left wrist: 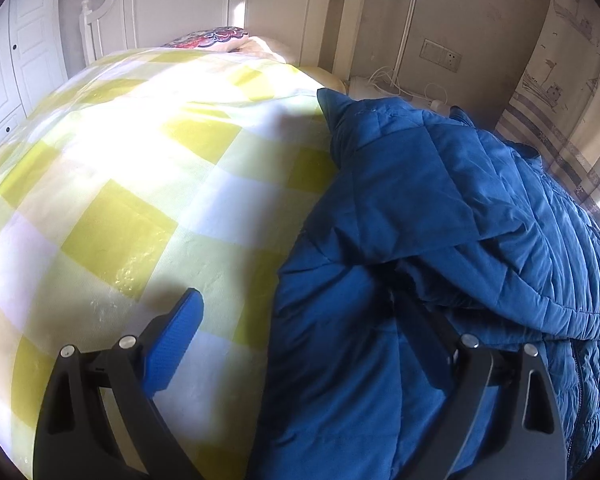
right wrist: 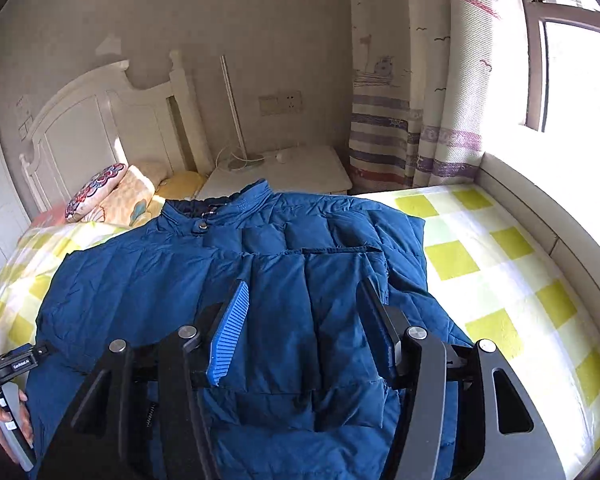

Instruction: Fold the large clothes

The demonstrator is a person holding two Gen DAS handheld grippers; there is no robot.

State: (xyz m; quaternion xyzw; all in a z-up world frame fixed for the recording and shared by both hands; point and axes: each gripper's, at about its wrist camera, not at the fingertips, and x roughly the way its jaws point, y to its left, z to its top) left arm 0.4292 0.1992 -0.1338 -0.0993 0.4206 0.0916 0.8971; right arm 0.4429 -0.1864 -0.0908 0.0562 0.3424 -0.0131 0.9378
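While the blue jacket point(right wrist: 228, 280) lies on the checked bed point(right wrist: 480, 248) with both sleeves folded in, the right gripper point(right wrist: 304, 312) and left gripper point(left wrist: 300, 320) hover half open and empty, so the next move, I judge, is gripping the hem to fold it toward the collar.

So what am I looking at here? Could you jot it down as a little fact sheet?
garment: blue padded jacket, lying on the bed, sleeves folded inward
surface: yellow-and-white checked bedcover
left hand-held gripper: open, over the jacket's edge
right hand-held gripper: open, above the jacket, gripping nothing
background: white headboard, patterned pillow, curtain
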